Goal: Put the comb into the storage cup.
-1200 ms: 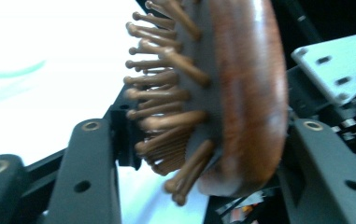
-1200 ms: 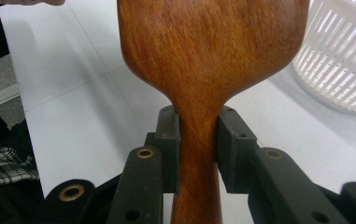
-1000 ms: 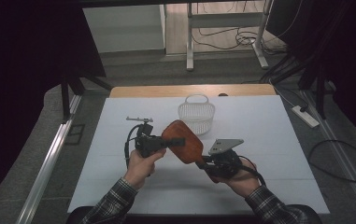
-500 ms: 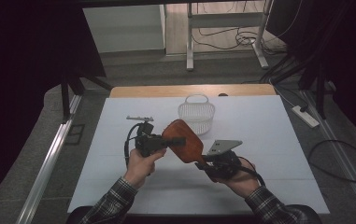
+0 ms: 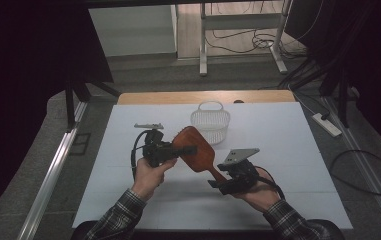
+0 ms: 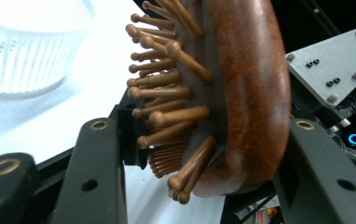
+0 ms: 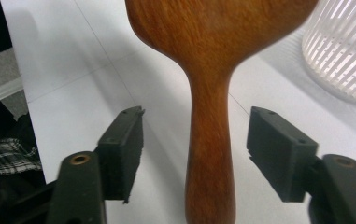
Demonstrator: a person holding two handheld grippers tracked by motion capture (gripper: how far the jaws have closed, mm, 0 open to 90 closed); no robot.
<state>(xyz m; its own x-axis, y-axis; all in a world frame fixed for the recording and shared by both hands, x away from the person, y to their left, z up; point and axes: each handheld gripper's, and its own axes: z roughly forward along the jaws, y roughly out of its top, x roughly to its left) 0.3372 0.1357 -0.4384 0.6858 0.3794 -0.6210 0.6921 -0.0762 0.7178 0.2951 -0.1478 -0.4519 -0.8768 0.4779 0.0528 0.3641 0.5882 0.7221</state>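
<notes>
A reddish wooden hairbrush [image 5: 198, 150] with wooden pins hangs tilted above the white table. My left gripper [image 5: 185, 149] is shut on the brush's head; in the left gripper view its jaws [image 6: 203, 135] press the pin side and the smooth back of the brush [image 6: 245, 84]. My right gripper [image 5: 217, 182] is at the handle's end. In the right gripper view the handle [image 7: 210, 140] stands between the pads [image 7: 126, 149] with a gap on each side. That gripper [image 7: 196, 135] is open, and its jaws have just been opening.
A white plastic basket [image 5: 210, 122] with a handle stands just behind the brush, also seen as the basket [image 7: 344, 51] at upper right. The white tabletop [image 5: 288, 145] stretches to both sides. Beyond the table are floor cables and a power strip [image 5: 328, 125].
Both hands and the brush stay in the same place above the table. The right gripper's jaws look slightly wider around the handle's end.
</notes>
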